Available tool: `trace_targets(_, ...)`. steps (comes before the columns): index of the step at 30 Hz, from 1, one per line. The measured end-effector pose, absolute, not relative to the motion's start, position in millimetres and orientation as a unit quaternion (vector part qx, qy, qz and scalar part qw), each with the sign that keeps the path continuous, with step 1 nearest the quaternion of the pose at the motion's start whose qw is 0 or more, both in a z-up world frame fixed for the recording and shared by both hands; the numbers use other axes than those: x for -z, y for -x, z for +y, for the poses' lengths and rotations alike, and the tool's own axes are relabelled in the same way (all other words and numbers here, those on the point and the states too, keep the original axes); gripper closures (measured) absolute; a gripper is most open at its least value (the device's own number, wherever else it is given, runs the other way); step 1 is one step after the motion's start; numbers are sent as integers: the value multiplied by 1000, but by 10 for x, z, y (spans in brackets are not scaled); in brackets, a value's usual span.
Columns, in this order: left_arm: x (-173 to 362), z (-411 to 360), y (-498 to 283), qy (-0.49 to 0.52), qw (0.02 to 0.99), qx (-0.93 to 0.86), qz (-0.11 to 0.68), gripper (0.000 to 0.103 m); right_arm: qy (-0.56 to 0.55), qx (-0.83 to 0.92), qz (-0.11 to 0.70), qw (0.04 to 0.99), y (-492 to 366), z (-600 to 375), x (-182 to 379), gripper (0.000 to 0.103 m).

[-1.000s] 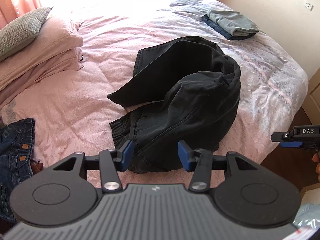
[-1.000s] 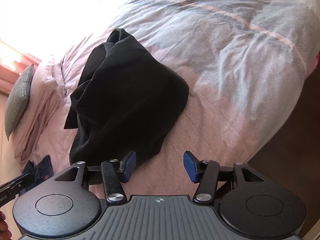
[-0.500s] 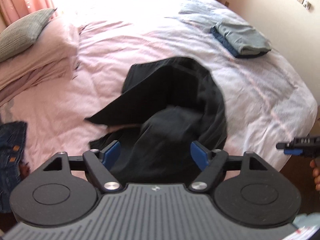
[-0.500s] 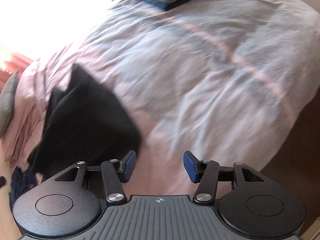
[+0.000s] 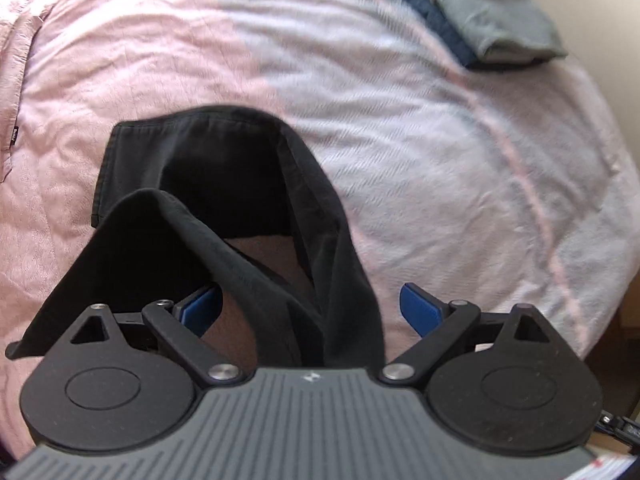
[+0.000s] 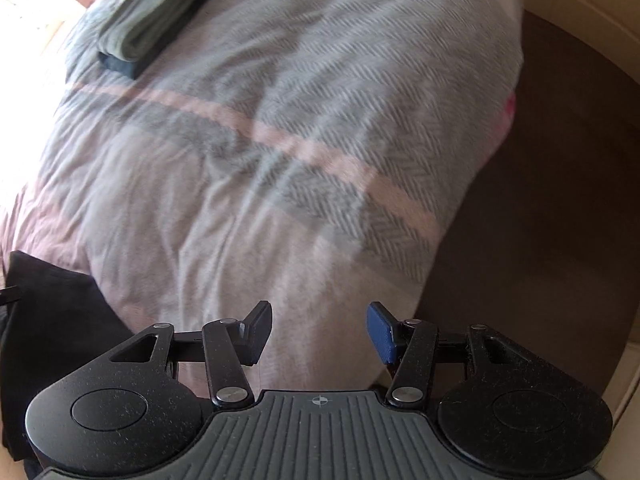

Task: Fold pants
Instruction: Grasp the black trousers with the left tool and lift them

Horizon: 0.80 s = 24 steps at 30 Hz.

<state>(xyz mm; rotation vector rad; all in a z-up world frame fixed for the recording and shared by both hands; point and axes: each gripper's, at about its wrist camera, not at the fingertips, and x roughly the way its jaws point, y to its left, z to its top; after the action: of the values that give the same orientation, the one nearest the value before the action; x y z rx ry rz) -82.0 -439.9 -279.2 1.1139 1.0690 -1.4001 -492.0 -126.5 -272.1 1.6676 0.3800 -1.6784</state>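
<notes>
Black pants (image 5: pixel 208 176) lie crumpled on the pink bedspread (image 5: pixel 120 60), one leg looping back toward the camera. My left gripper (image 5: pixel 310 312) hovers just above them, its jaws opening wide; a ridge of the black cloth runs between the blue pads (image 5: pixel 420 308) without being pressed. In the right wrist view only a corner of the pants (image 6: pixel 48 320) shows at the lower left. My right gripper (image 6: pixel 320 332) stands open over the bare grey-and-pink blanket (image 6: pixel 280 140) near the bed's edge, with nothing between its fingers.
A folded stack of grey-green and navy clothes (image 5: pixel 488 20) lies at the far right of the bed, also in the right wrist view as folded clothes (image 6: pixel 156 16). Dark floor (image 6: pixel 540 200) lies beyond the bed's right edge. A pink pillow edge (image 5: pixel 12 40) sits far left.
Both grippers swept over the bed and dropped closer to it. The left gripper's jaws spread much wider over the pants. The pants slid almost out of the right wrist view, to the lower left.
</notes>
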Motion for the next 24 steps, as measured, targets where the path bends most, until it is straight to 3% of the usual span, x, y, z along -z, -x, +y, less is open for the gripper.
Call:
trace_targets(2,2981,-4436,818,-481,498,569,444,32,-658,654,137,348,4871,-1165,2772,53)
trace_targets(3,3018,-4444,791,-475,492,571,454,70,-664,653,130,341,4852,-1125,2790,53)
trace_targets(4,3010,-4440,761,-463,492,573,465,94,-670,651,123,334,4840,-1093,2806,53)
trace_targets(9,2260,-4297,782,-382,479,666,425,97,-682,652,93,318,4788,-1117,2797,53)
trace_targets(18,-131,-3850,-29,-98,461,810,348,97,-646,660,81,375,4555,-1696,2512,53)
trace_targets(21,-505,-3572,-468,4,441,824,355,97,-633,658,77,400,4427,-1856,2388,53)
trace_targets(24,-432,-3294,-948,93,435,810,383,92,-624,658,81,414,4291,-1948,2315,53)
